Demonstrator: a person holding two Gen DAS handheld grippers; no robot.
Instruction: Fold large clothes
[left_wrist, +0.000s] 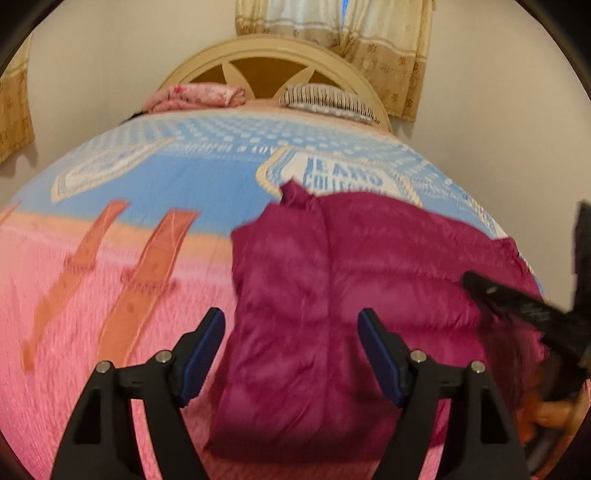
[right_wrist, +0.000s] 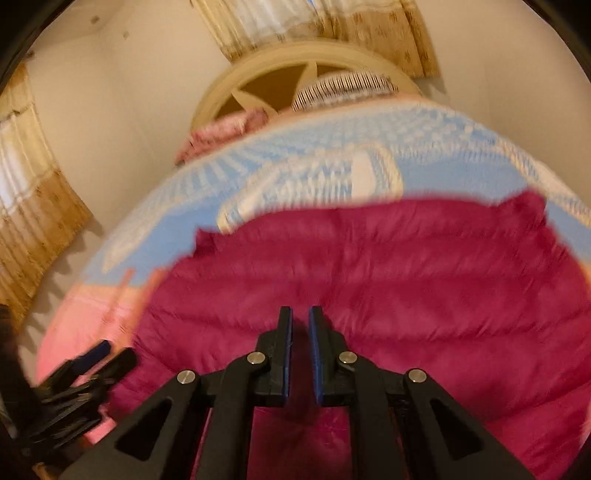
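A magenta quilted puffer jacket lies on the bed, partly folded, with its collar pointing toward the headboard. My left gripper is open and empty, hovering above the jacket's near left part. My right gripper has its jaws nearly closed on a fold of the jacket at its near edge. The right gripper also shows as a dark blurred shape in the left wrist view, and the left gripper shows in the right wrist view at the lower left.
The bed has a pink and blue printed cover. A pink folded blanket and a striped pillow lie by the cream headboard. Curtains hang behind; walls flank the bed.
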